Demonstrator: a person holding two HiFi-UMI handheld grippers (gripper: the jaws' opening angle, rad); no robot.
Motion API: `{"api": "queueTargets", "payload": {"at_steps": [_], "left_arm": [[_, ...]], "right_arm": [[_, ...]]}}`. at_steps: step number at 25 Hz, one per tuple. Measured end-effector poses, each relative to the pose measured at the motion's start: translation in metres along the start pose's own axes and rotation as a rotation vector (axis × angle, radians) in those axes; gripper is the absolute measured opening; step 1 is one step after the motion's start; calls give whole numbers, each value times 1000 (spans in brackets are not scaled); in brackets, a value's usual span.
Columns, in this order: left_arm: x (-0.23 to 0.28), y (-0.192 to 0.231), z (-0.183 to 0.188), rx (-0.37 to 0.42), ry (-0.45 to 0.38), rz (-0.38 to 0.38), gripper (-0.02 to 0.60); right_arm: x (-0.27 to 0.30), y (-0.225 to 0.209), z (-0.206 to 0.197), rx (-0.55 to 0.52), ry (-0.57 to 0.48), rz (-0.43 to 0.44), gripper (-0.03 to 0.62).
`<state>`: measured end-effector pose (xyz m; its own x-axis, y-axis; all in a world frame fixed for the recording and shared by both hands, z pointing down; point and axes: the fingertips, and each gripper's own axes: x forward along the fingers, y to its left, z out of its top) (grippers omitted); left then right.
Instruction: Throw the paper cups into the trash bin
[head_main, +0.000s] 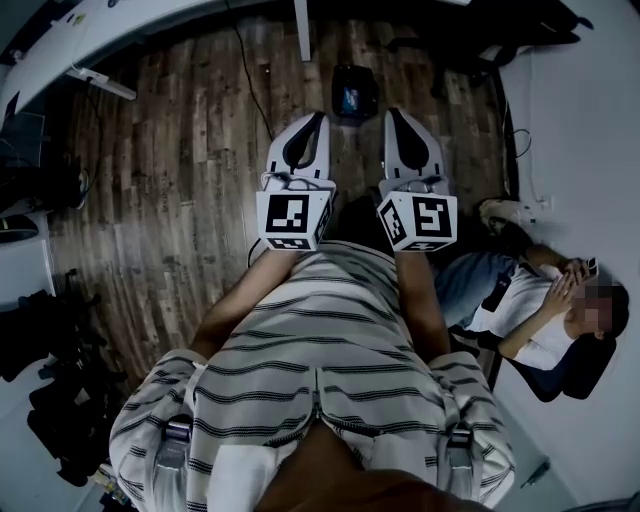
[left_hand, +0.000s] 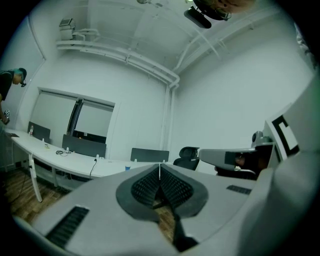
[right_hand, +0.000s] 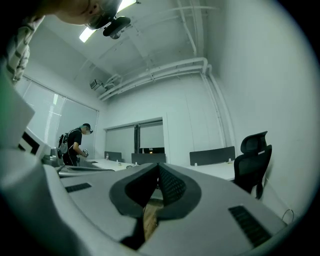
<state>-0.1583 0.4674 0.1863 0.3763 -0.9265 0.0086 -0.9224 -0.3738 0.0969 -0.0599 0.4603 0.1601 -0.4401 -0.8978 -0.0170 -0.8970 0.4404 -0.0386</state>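
I see no paper cup in any view. A small dark bin-like object with something blue in it stands on the wooden floor just ahead of both grippers. My left gripper and right gripper are held side by side at waist height, pointing forward and level. In the left gripper view the left gripper has its ribbed pads meeting at the tip with nothing between them. The right gripper looks the same, its pads together and empty. A tiny blue object sits on a far desk.
A person sits against the white wall at the right. A curved white desk runs along the upper left, with dark bags on the floor at left. A black office chair and a standing person are farther off.
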Motion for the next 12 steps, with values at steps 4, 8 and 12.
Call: {"api": "queueTargets", "payload": {"at_steps": [4,8,12], "left_arm": [[16,8,-10,-2,19,4,26],[45,18,-17,5,34,9,26],[87,33,-22,27,50,21,26]], "right_arm": [[15,-6,-7,5,8,-2,9],[44,-20,-18,16,19,11,9],[84,-41,-25,29,20,29,9]]}}
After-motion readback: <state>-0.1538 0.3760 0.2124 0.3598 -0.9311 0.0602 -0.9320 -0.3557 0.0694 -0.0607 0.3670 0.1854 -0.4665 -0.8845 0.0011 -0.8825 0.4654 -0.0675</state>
